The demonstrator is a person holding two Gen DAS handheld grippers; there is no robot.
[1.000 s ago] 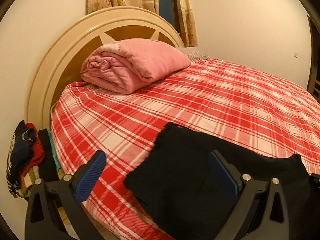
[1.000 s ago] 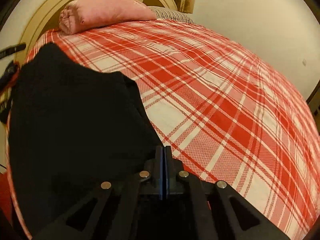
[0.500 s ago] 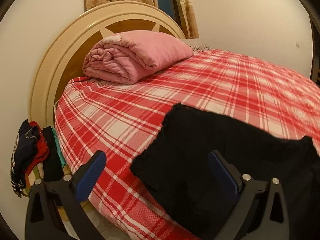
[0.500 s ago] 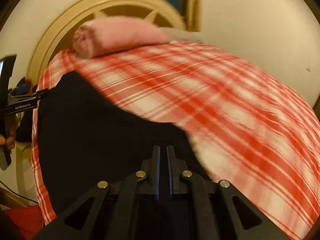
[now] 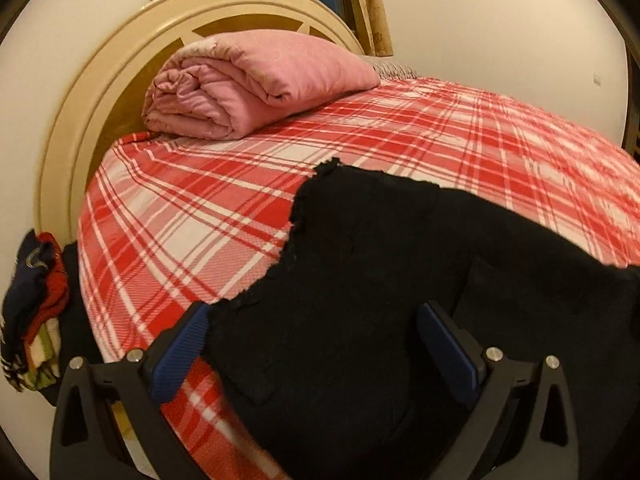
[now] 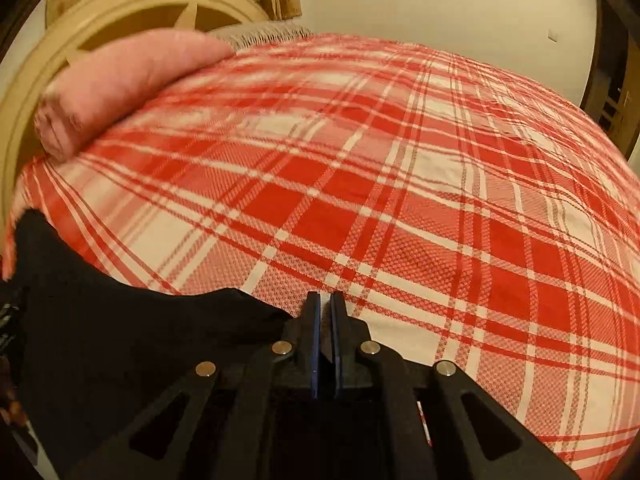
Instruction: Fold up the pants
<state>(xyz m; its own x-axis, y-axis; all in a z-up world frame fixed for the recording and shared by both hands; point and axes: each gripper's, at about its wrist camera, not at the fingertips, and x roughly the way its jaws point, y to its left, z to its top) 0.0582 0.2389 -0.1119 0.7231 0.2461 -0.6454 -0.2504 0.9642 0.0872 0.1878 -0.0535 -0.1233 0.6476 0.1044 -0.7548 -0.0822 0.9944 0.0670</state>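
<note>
Now black fabric pants (image 5: 360, 300) lie spread on the near part of a bed covered by a red-and-white plaid sheet (image 5: 440, 140).

From the left wrist view, the left gripper (image 5: 316, 344) has its blue-padded fingers (image 5: 180, 352) wide apart, with the pants' ragged hem edge lying between them and nothing pinched. From the right wrist view, the right gripper (image 6: 325, 328) has its two fingers drawn nearly together, a thin slit showing between them; the pants (image 6: 120, 340) sit just to its left and beneath it, but whether any cloth is caught in the slit I cannot tell. A rolled pink quilt (image 5: 248, 84) rests at the head of the bed against a cream round wooden headboard (image 5: 100, 100). A pile of dark and red clothes (image 5: 32, 304) sits beside the bed at the left.
</note>
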